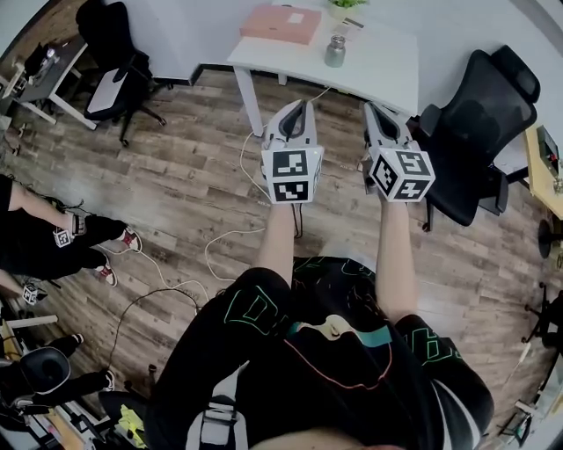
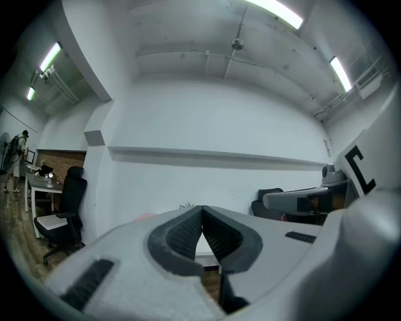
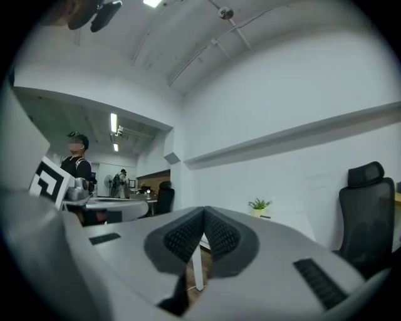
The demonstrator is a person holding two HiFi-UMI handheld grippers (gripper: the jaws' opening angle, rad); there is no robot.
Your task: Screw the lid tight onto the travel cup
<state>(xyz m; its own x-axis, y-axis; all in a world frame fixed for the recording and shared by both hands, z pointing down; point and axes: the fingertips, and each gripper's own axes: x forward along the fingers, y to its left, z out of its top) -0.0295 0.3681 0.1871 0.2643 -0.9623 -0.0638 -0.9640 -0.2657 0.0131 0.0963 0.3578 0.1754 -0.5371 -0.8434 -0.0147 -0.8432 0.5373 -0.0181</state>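
The travel cup (image 1: 335,51), a small grey metal cylinder with a darker top, stands on the white table (image 1: 374,68) ahead of me. Whether its lid is a separate piece is too small to tell. I hold both grippers side by side over the wooden floor, short of the table's near edge. The left gripper (image 1: 297,109) points toward the table leg, its jaws closed tip to tip with nothing between them (image 2: 202,210). The right gripper (image 1: 375,112) is level with it and is also shut and empty (image 3: 203,213). Neither gripper view shows the cup.
A pink flat box (image 1: 281,24) and a small green plant (image 1: 347,4) also sit on the table. A black office chair (image 1: 475,132) stands to the right, another chair (image 1: 110,61) at far left. Cables (image 1: 224,242) run across the floor. A person's legs (image 1: 53,242) show at left.
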